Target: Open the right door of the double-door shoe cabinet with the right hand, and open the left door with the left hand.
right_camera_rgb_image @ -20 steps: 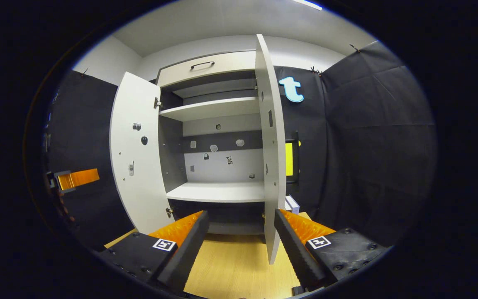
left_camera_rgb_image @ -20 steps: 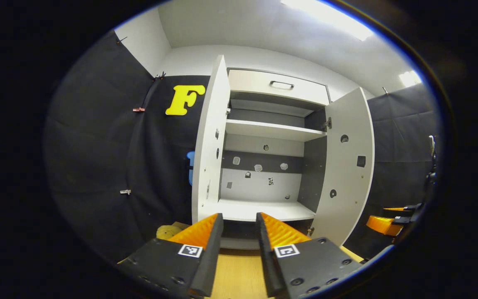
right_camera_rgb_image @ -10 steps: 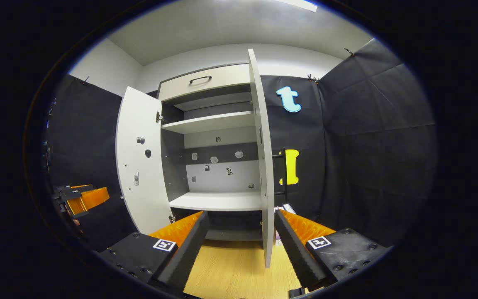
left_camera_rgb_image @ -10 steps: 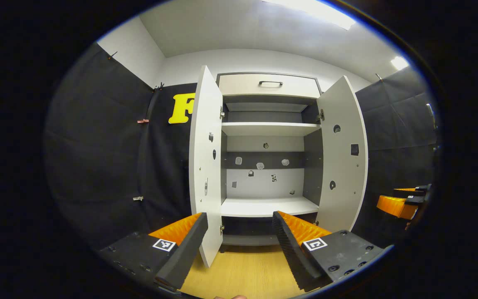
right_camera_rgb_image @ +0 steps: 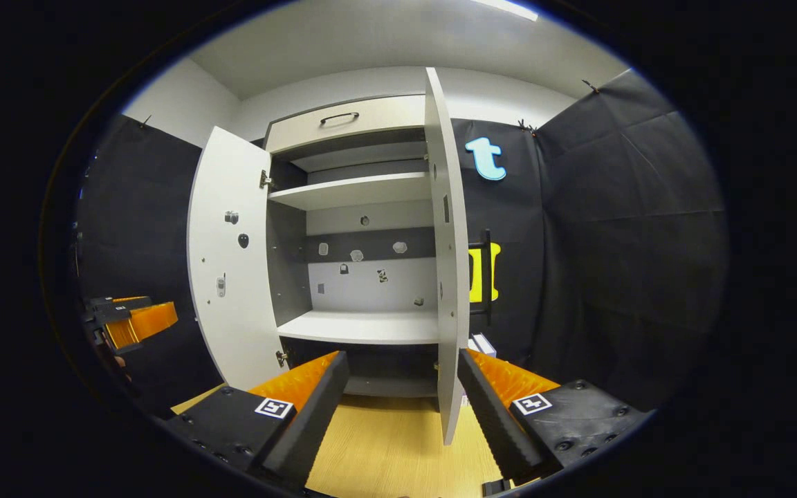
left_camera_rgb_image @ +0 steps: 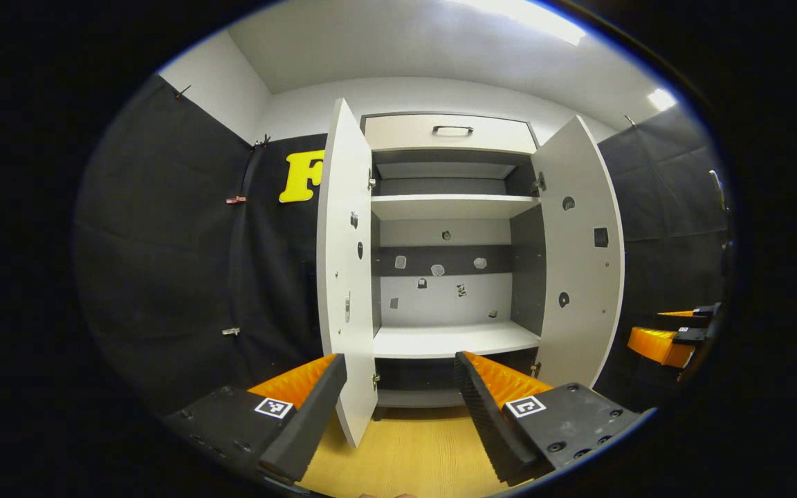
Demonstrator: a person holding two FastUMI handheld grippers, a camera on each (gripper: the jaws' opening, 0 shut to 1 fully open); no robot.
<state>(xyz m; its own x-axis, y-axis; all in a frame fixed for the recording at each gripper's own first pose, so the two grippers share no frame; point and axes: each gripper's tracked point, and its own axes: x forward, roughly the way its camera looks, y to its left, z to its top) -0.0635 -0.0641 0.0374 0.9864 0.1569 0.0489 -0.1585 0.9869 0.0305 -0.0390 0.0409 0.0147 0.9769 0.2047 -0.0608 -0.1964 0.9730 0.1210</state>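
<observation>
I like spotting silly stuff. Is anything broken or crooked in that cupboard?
Nothing stands out. Both doors, the left door and the right door, hang open and straight, and the shelves look level and bare. Both tongs are open, holding nothing.

Your left gripper (left_camera_rgb_image: 398, 408) is level and points straight ahead, its two fingers (left_camera_rgb_image: 301, 422) spread wide apart with nothing between the pads. Your right gripper (right_camera_rgb_image: 402, 408) matches it: level, facing forward, fingers (right_camera_rgb_image: 502, 422) parted wide, gripping nothing. From the left gripper view, the right gripper (left_camera_rgb_image: 661, 342) shows far off at the right edge, level with the left one. From the right gripper view, the left gripper (right_camera_rgb_image: 132, 321) sits at the far left edge. The two are well apart, side by side, at about the same height.
</observation>
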